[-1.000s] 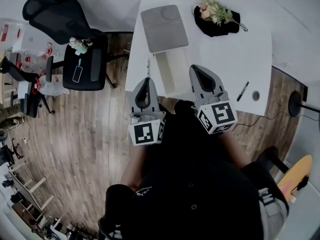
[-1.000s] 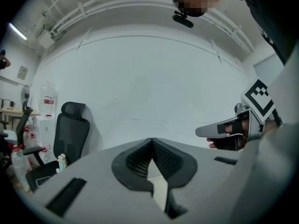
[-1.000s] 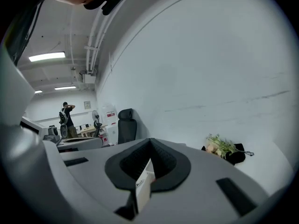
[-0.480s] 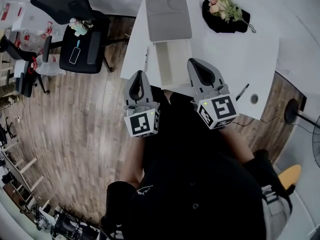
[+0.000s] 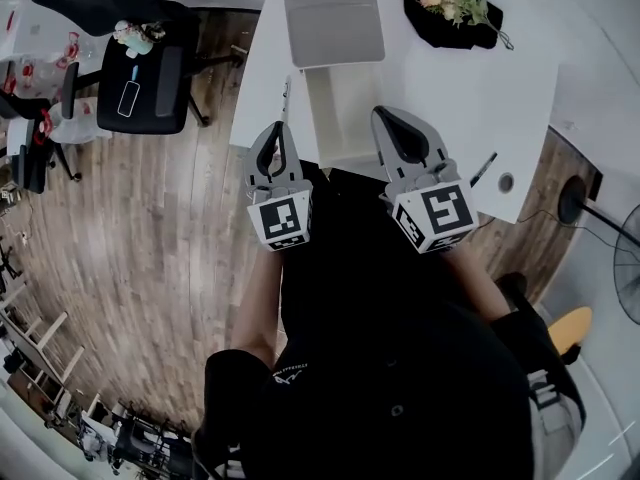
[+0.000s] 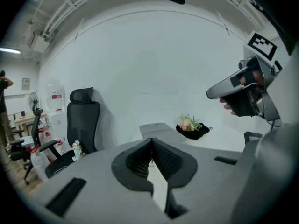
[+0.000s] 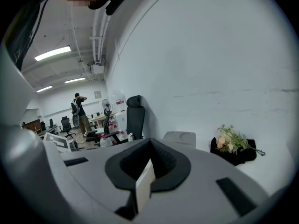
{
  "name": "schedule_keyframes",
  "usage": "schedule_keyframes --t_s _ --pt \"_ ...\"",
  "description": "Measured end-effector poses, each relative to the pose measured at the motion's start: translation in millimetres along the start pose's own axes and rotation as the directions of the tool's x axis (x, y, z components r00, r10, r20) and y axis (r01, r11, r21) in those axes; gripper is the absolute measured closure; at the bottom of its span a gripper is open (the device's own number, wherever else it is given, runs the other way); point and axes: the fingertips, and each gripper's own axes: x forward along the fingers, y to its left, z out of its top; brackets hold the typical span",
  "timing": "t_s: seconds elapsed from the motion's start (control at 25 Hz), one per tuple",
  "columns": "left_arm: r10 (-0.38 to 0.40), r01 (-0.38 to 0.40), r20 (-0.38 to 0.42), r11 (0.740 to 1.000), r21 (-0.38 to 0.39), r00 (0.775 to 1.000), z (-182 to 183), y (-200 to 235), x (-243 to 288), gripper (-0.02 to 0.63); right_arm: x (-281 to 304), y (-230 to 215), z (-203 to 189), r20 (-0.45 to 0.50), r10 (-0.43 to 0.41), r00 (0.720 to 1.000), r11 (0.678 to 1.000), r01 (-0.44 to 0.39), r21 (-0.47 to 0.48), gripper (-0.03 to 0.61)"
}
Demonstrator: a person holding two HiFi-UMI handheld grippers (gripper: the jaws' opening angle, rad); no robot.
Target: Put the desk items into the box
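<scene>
The white desk (image 5: 450,98) carries an open white box (image 5: 340,118), with a grey lid-like tray (image 5: 333,15) just beyond it. A black marker (image 5: 484,168) and a small round item (image 5: 505,182) lie near the desk's right front edge. A slim pen (image 5: 285,93) rests by the left edge. My left gripper (image 5: 277,130) hangs shut and empty at the desk's front left corner. My right gripper (image 5: 386,118) is shut and empty over the box's near right side. The grey tray (image 6: 156,127) and the right gripper (image 6: 247,85) show in the left gripper view.
A flower bunch on black cloth (image 5: 455,8) sits at the desk's far right, and shows as flowers (image 7: 231,143) in the right gripper view. A black office chair (image 5: 140,78) holding small items stands left of the desk on the wood floor. A person (image 7: 80,108) stands far off.
The head view has shifted, so the desk sits higher and further left in the frame. Both grippers stay shut near the desk's front edge; the left one has edged closer to the desk corner.
</scene>
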Motion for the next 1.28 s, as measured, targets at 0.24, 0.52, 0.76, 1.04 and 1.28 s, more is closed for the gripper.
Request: schedule_keyframes --t_s 0.24,0.52,0.76,1.04,1.28 --pt "-0.049 0.05 -0.094 0.999 0.006 0.994 -35 11 31 0.605 22 -1 -6 -0.042 -0.036 0.998 0.999 0.036 0.006 0.58" --pt "-0.127 0.121 -0.258 0.992 -0.037 0.958 -78 20 59 0.604 48 8 -7 -0.078 -0.068 0.995 0.997 0.07 0.022 0.58" --pt "-0.184 0.161 -0.395 0.983 -0.091 0.9 -117 28 81 0.546 67 14 -10 -0.1 -0.103 0.99 0.994 0.107 0.037 0.58" --pt "-0.215 0.161 -0.506 0.976 -0.149 0.836 -157 34 101 0.527 83 19 -14 -0.118 -0.119 0.986 0.991 0.125 0.046 0.58" --pt "-0.24 0.18 -0.552 0.97 -0.16 0.799 -185 29 109 0.525 91 19 -19 -0.141 -0.13 0.981 0.989 0.14 0.058 0.58"
